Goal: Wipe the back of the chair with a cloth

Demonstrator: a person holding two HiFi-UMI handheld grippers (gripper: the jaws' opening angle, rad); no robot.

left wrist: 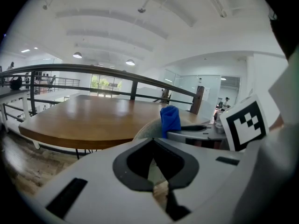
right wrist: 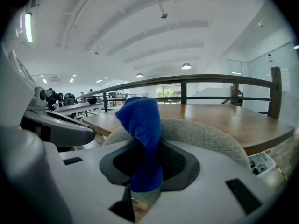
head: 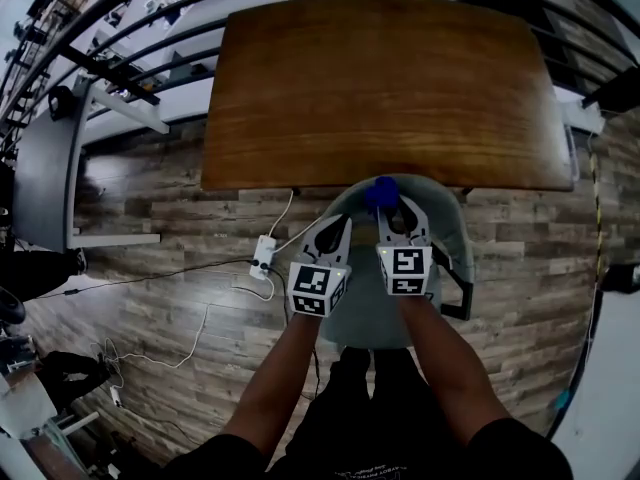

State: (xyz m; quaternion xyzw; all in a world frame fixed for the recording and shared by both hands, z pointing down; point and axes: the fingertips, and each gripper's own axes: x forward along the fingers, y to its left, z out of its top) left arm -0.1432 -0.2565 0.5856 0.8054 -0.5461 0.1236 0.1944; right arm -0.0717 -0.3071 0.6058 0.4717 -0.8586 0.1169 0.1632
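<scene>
The grey upholstered chair (head: 452, 236) stands tucked against the wooden table, and its curved back (right wrist: 205, 135) rises just beyond my jaws. My right gripper (head: 400, 211) is shut on a blue cloth (head: 381, 194), which sticks up in a bunch (right wrist: 142, 120) above the top edge of the chair back. My left gripper (head: 334, 228) hovers beside it over the chair's left side, its jaws closed with nothing between them (left wrist: 152, 142). In the left gripper view the cloth (left wrist: 170, 120) shows to the right, past the chair back (left wrist: 144, 128).
A large wooden table (head: 380, 88) lies right behind the chair. Beyond the table runs a black railing (head: 150, 43). A white power strip (head: 263, 258) with trailing cables lies on the wood floor to the left. The chair's black armrest (head: 457, 290) is on the right.
</scene>
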